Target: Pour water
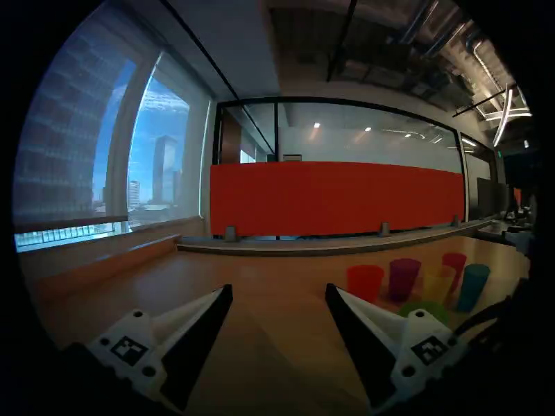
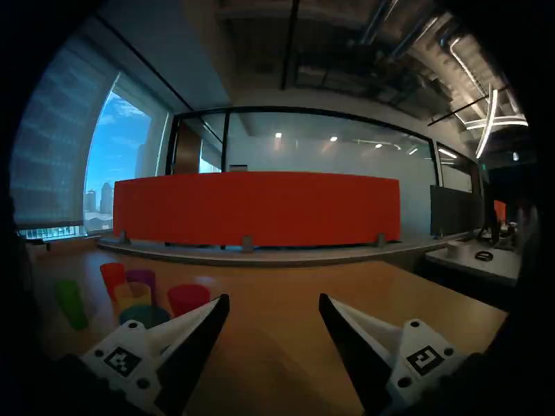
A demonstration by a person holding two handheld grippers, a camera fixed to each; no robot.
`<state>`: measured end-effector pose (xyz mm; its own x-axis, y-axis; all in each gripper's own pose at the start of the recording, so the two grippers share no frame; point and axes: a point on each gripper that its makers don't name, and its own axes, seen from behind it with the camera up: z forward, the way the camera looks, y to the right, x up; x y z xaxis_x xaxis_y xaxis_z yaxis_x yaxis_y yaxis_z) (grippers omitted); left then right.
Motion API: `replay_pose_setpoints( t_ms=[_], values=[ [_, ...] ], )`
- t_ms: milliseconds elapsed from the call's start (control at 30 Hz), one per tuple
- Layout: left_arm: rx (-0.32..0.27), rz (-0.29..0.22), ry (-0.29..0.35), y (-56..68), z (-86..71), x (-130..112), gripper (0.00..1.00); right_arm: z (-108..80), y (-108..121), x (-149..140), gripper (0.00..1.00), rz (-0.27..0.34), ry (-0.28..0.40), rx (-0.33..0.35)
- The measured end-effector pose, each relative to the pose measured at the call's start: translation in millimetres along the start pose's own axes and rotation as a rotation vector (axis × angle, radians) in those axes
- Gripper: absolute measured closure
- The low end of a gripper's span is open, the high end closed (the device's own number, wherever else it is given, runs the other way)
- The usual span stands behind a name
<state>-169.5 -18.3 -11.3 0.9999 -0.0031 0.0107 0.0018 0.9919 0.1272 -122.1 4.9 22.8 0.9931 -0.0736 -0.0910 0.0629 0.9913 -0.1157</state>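
Several coloured plastic cups stand in a cluster on the wooden table point(image 1: 277, 277). In the left gripper view they sit ahead to the right: an orange-red cup point(image 1: 364, 281), a purple cup point(image 1: 404, 277), a yellow cup point(image 1: 438, 283), a teal cup point(image 1: 473, 286) and a green cup point(image 1: 424, 310) partly behind the right finger. My left gripper point(image 1: 277, 291) is open and empty, short of the cups. In the right gripper view the cluster lies ahead to the left, with a green cup point(image 2: 69, 301), a purple cup point(image 2: 142, 279) and a pink-red cup point(image 2: 187, 298). My right gripper point(image 2: 272, 301) is open and empty.
A long red partition point(image 2: 257, 208) runs along the far edge of the table. Large windows point(image 1: 152, 166) stand to the left. A second desk point(image 2: 479, 260) with small items lies to the right, past the table's edge.
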Motion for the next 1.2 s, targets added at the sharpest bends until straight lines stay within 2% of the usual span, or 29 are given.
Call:
replay_pose_setpoints(
  t_ms=[1200],
  values=[
    [0.0,0.0,0.0,-0.1,0.1,0.7,0.0,1.5,3.5,-0.4,0.0,0.004,-0.003,0.001]
  ],
)
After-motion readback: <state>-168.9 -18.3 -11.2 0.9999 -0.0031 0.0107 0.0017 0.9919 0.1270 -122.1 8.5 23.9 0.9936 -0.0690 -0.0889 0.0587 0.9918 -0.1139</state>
